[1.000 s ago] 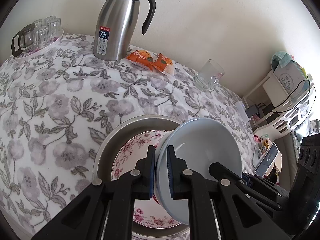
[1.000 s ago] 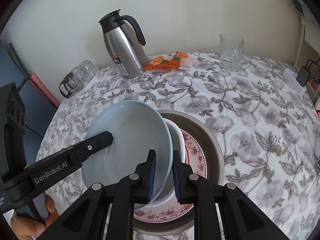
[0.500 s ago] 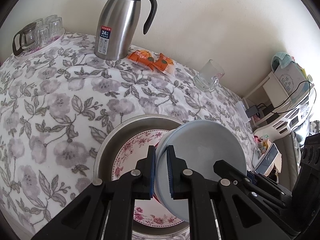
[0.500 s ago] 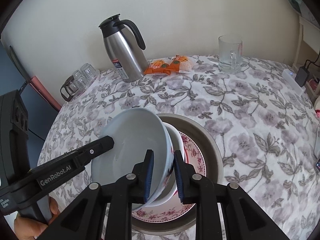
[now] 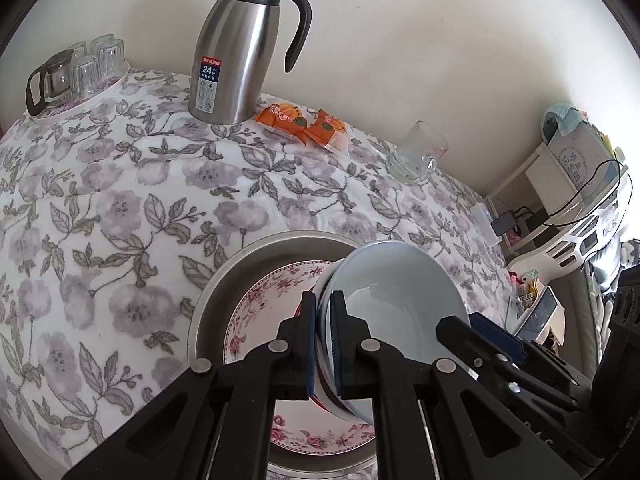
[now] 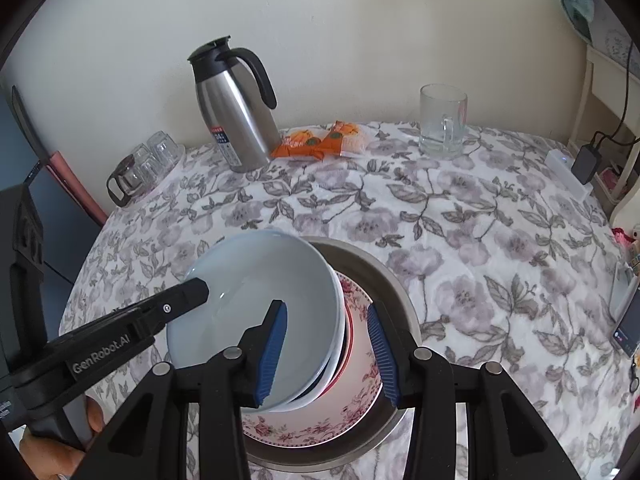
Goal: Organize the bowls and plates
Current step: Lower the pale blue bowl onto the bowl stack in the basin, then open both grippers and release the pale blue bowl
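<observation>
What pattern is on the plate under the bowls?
Pink-red flowers on white plate, clearest in right wrist view.

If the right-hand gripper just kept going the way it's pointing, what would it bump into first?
Probably the pale blue bowl: its rim already lies between the opening right gripper fingers. Just past it comes the floral plate in the metal pan. Depth is uncertain.
</observation>
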Demonstrator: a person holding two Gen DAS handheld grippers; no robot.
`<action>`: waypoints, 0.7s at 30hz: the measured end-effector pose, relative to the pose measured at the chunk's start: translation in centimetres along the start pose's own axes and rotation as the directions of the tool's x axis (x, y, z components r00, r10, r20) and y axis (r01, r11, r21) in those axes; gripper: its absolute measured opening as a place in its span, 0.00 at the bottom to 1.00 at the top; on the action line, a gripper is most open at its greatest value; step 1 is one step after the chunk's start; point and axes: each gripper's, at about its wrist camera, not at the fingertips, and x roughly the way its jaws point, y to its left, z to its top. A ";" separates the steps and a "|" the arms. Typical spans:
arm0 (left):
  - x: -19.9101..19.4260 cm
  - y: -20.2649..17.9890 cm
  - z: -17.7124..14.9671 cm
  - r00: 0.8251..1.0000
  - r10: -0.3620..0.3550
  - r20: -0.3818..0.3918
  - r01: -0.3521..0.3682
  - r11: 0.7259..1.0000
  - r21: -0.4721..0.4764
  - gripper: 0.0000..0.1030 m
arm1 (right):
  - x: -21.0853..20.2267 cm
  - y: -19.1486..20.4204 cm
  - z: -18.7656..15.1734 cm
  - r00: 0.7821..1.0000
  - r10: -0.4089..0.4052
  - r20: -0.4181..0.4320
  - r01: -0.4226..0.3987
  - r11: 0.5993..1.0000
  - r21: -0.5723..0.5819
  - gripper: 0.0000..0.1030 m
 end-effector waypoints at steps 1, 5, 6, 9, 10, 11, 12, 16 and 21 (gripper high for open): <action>-0.1 0.1 0.0 1.000 -0.001 -0.002 0.001 1.000 -0.004 0.07 | 0.0 0.0 0.0 1.000 -0.005 -0.003 0.005 1.000 -0.002 0.46; -0.7 -0.1 -0.1 1.000 0.021 0.005 -0.021 1.000 0.005 0.12 | -0.2 0.1 -0.2 1.000 -0.023 0.008 0.023 1.000 -0.004 0.61; -1.0 -0.2 -0.1 0.999 0.031 0.013 -0.031 0.999 0.009 0.17 | -0.3 0.1 -0.3 1.000 -0.026 0.009 0.026 1.000 -0.003 0.64; -2.1 -0.1 -0.1 0.997 0.049 0.051 -0.049 0.999 0.000 0.45 | -0.2 0.0 -0.5 0.999 -0.052 0.010 0.052 0.999 -0.001 0.74; -2.4 0.0 -0.1 0.996 0.056 0.063 -0.056 0.998 -0.007 0.50 | -0.2 0.0 -0.6 0.998 -0.059 0.008 0.059 0.998 -0.003 0.76; -2.7 0.2 -0.1 0.995 0.069 0.076 -0.068 0.998 -0.019 0.52 | -0.2 -0.1 -0.7 0.998 -0.063 0.006 0.063 0.998 -0.004 0.77; -2.8 0.5 -0.1 0.993 0.082 0.080 -0.080 0.996 -0.032 0.54 | -0.2 -0.1 -0.9 0.998 -0.067 0.004 0.067 0.998 -0.005 0.79; -2.9 1.9 -0.2 0.985 0.151 0.082 -0.143 0.985 -0.092 0.62 | -0.2 -0.2 -1.3 0.997 -0.083 0.009 0.083 0.997 -0.005 0.87; -2.8 3.2 -0.6 0.974 0.214 0.081 -0.202 0.971 -0.129 0.83 | -0.3 -0.1 -1.8 0.996 -0.090 0.018 0.090 0.996 0.003 1.00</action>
